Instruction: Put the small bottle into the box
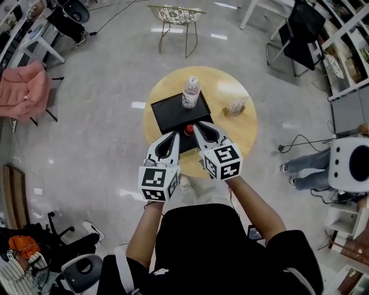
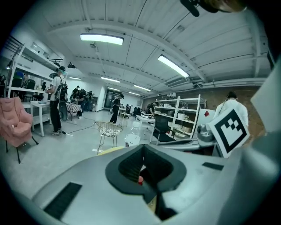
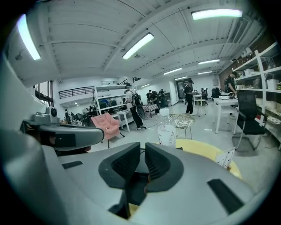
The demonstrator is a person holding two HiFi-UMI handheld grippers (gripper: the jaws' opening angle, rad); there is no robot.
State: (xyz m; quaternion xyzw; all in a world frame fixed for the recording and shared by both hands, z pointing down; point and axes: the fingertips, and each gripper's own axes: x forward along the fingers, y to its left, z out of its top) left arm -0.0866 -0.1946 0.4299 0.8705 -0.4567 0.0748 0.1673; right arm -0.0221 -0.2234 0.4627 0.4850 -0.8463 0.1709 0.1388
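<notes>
The small bottle shows only as a red cap (image 1: 188, 129) at the near edge of the black box (image 1: 167, 112) on the round yellow table (image 1: 239, 129). My right gripper (image 1: 196, 125) has its tips right at that cap. In the right gripper view its pads (image 3: 157, 163) stand a narrow slit apart, with a dark reddish bit low between them, so it looks shut on the small bottle. My left gripper (image 1: 174, 136) hovers just left of the cap with its jaws together, and the red cap (image 2: 140, 179) shows through their notch.
A tall clear water bottle (image 1: 191, 92) stands at the box's far right corner. A small card stand (image 1: 236, 105) sits on the table's right side. A wire chair (image 1: 176, 17) stands beyond the table, and a pink armchair (image 1: 23, 86) is far left.
</notes>
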